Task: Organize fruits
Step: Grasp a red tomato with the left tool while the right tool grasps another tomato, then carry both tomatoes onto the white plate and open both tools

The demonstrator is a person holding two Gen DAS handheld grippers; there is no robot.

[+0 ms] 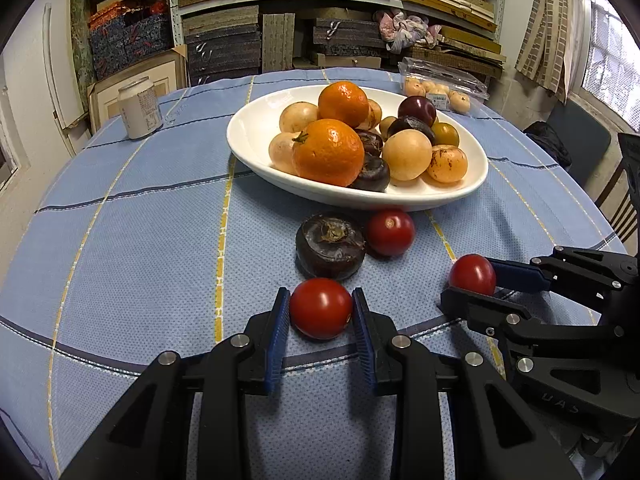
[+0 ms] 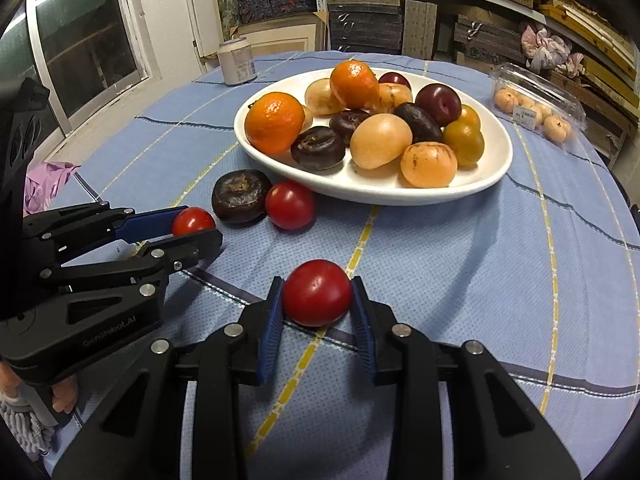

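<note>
My left gripper (image 1: 321,307) is shut on a red tomato (image 1: 321,308) resting on the blue tablecloth; it also shows in the right wrist view (image 2: 193,222). My right gripper (image 2: 317,293) is shut on another red tomato (image 2: 317,293), seen in the left wrist view (image 1: 473,274) too. A third tomato (image 1: 390,232) and a dark flat fruit (image 1: 330,246) lie loose in front of the white bowl (image 1: 256,128). The bowl holds two oranges (image 1: 328,151), pale fruits, dark fruits and plums.
A drink can (image 1: 140,107) stands at the table's far left. A clear plastic box of small pale fruits (image 1: 440,88) lies at the far right. Shelves of stacked boxes stand behind the round table. A chair is at the right edge.
</note>
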